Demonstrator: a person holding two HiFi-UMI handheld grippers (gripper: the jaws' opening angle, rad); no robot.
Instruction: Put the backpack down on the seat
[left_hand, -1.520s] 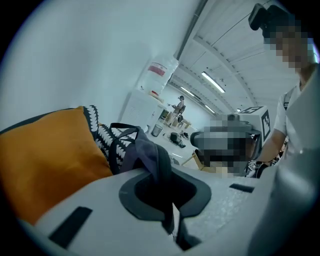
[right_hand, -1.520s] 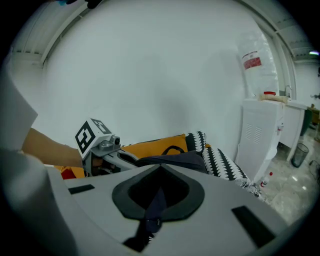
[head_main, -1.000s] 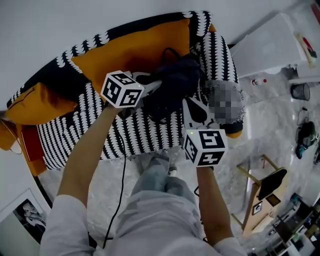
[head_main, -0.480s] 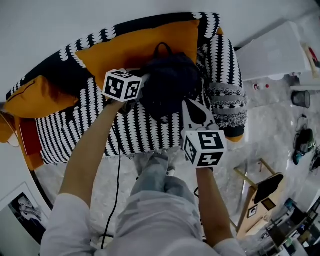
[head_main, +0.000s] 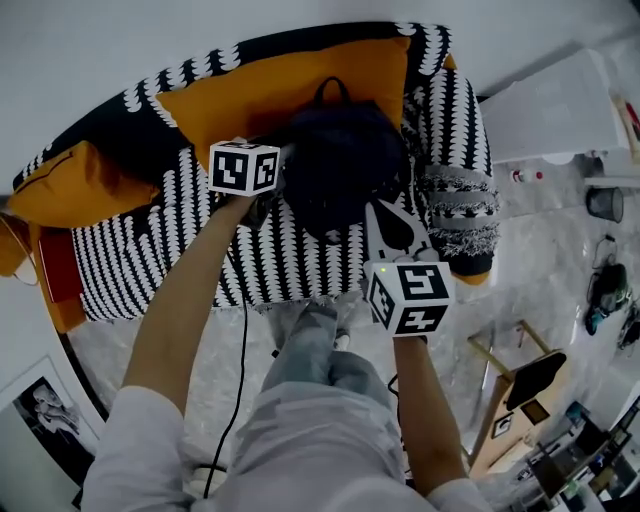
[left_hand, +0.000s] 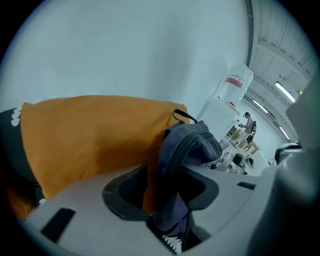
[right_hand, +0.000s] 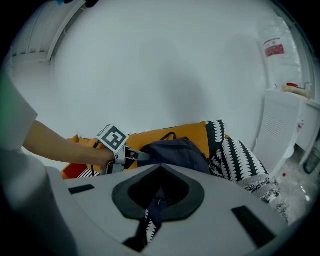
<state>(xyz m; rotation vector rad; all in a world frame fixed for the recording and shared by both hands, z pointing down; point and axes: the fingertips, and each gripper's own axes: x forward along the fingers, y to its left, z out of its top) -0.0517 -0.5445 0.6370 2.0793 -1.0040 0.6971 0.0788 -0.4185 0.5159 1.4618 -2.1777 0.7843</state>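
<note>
A dark navy backpack (head_main: 345, 160) stands on the black-and-white patterned sofa seat (head_main: 290, 270) and leans on the long orange back cushion (head_main: 250, 100). My left gripper (head_main: 290, 158) is at its left side. In the left gripper view its jaws (left_hand: 167, 195) are opening, and a backpack strap (left_hand: 192, 145) hangs loose between them. My right gripper (head_main: 385, 215) is at the backpack's front lower edge. In the right gripper view it (right_hand: 157, 200) is shut on a thin dark strap, with the backpack (right_hand: 175, 150) and the left gripper (right_hand: 142, 156) beyond it.
A grey patterned pillow (head_main: 455, 195) lies on the sofa's right end, and an orange cushion (head_main: 60, 200) on its left end. A white cabinet (head_main: 555, 100) stands to the right. A wooden stand (head_main: 520, 390) is on the marble floor, and a black cable (head_main: 243, 340) trails down.
The backpack has moved back and now stands against the orange cushion. My left gripper followed it a little. The right gripper has hardly moved.
</note>
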